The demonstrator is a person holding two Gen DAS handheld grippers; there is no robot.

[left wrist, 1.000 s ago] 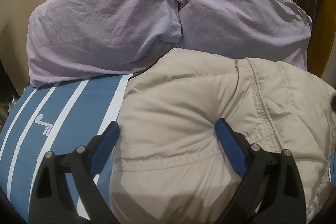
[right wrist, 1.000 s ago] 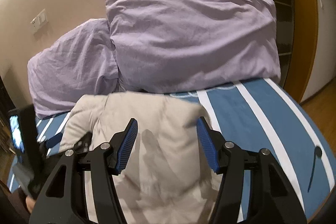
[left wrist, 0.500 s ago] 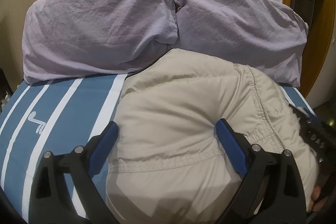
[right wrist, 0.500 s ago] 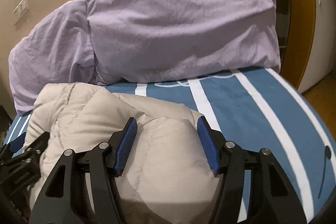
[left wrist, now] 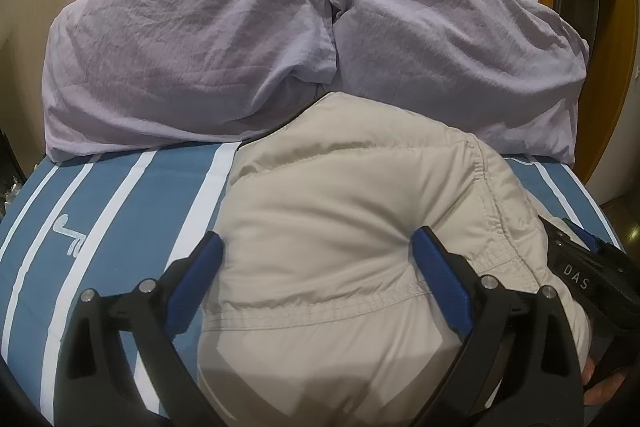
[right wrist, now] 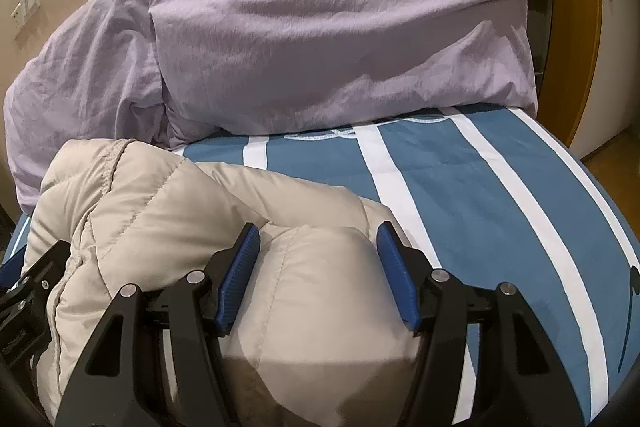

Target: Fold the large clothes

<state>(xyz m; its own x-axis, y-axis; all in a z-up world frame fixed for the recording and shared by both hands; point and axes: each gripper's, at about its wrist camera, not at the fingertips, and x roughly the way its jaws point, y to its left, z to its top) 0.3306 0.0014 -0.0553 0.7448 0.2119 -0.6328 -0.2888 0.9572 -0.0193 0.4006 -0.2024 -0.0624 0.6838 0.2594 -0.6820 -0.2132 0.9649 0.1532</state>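
Observation:
A beige puffer jacket point(left wrist: 360, 187) lies bunched on the blue-and-white striped bed cover point(left wrist: 120, 227). My left gripper point(left wrist: 320, 259) straddles its near fold; the padding fills the wide gap and both blue pads press into it. In the right wrist view the jacket point(right wrist: 160, 207) is doubled over, and my right gripper point(right wrist: 316, 259) holds a puffy fold that bulges between its pads. The right gripper's black body point(left wrist: 580, 275) shows at the jacket's right edge, and the left gripper's point(right wrist: 24, 291) at its left edge. What lies under the jacket is hidden.
Two lilac pillows point(left wrist: 192, 59) point(left wrist: 448, 39) lean against the wall just behind the jacket. Bare striped cover point(right wrist: 480, 195) stretches to the right, ending at the bed's edge beside a wooden door frame point(right wrist: 576, 27). A hand point(left wrist: 600, 387) grips the right tool.
My right gripper came down and forward with the jacket's fold, which now rests on the bed, and its body entered the left wrist view. The left gripper stayed put.

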